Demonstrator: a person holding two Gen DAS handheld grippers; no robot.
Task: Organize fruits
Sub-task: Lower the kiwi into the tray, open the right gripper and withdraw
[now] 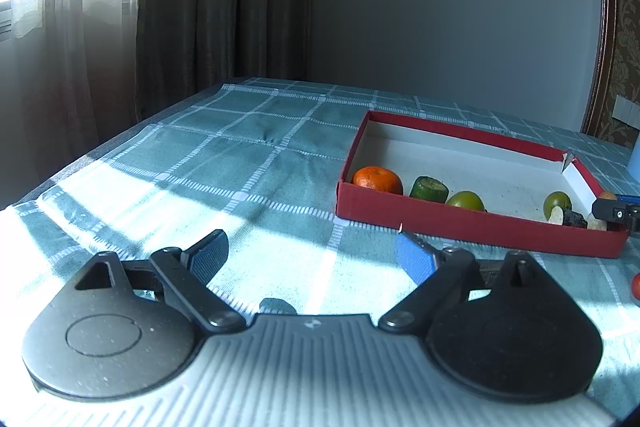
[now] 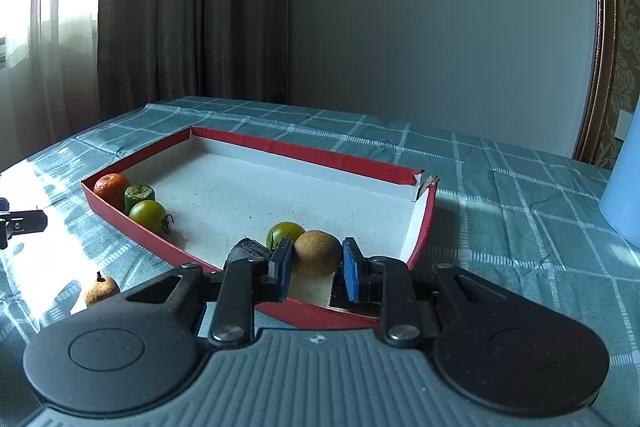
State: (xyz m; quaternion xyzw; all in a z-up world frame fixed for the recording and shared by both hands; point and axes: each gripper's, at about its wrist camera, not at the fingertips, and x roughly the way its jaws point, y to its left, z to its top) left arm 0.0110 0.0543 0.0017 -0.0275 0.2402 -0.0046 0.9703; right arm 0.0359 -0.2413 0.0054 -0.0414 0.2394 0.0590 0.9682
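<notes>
You can only see a sliver of a red fruit (image 1: 636, 286) at the left view's right edge. The pale blue thing (image 2: 624, 187) is cut off too. The dark lump (image 2: 250, 249) hides behind your right gripper's (image 2: 316, 269) jaws.

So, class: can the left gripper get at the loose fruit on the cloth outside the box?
Probably yes. The left gripper is open over bare cloth, and the fruit lies outside the box to its right, with nothing between them.
</notes>
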